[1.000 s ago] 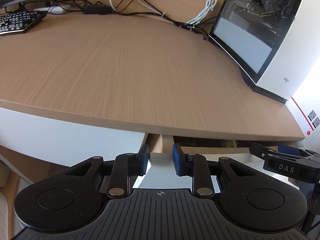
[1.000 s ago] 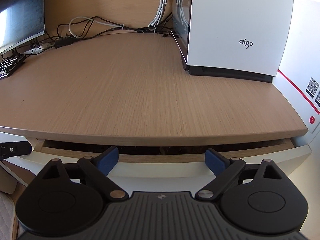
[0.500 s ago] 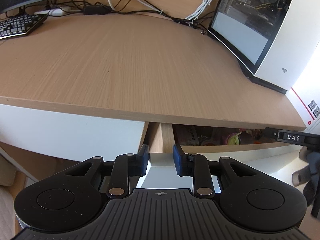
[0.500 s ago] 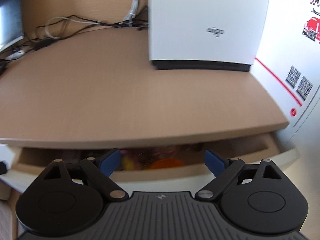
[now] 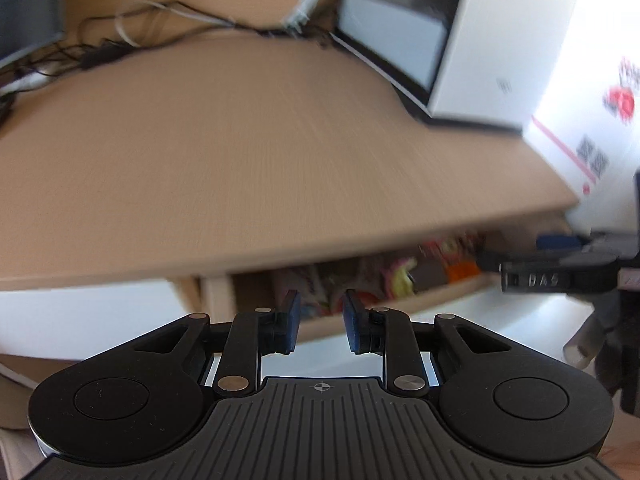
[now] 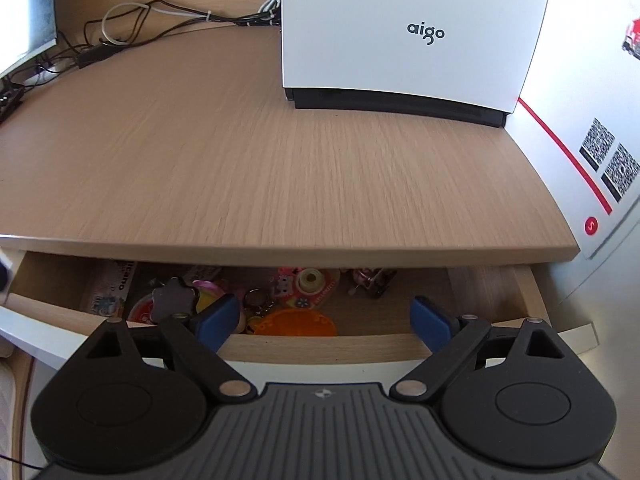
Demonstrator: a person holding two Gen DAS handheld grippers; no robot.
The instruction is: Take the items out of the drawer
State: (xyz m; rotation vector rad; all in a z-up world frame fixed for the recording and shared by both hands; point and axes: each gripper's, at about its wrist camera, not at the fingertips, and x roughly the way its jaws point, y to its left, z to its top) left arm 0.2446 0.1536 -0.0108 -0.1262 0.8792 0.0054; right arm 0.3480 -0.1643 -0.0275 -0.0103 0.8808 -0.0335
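Observation:
The drawer (image 6: 320, 346) stands partly pulled out under the wooden desk top (image 6: 280, 160). Inside lie an orange disc (image 6: 296, 324), a pink cartoon toy (image 6: 286, 286), a dark star-shaped piece (image 6: 174, 300), a key ring (image 6: 256, 298) and a printed packet (image 6: 116, 284). My right gripper (image 6: 326, 320) hangs wide open over the drawer's front wall, with nothing between its pads. In the blurred left wrist view, my left gripper (image 5: 319, 320) hovers over the drawer's left part (image 5: 440, 292); its jaws are closing on a narrow gap with nothing in it. The right gripper (image 5: 516, 254) shows at the right.
A white computer case (image 6: 400, 32) stands on the desk at the back right. Cables (image 6: 160, 16) trail along the back edge, and a monitor (image 6: 24, 20) sits far left. A white wall panel with QR codes (image 6: 608, 160) borders the right side.
The drawer has slid further out, baring its contents. My left gripper has come off the drawer front's left end and swung right. The right gripper stayed open.

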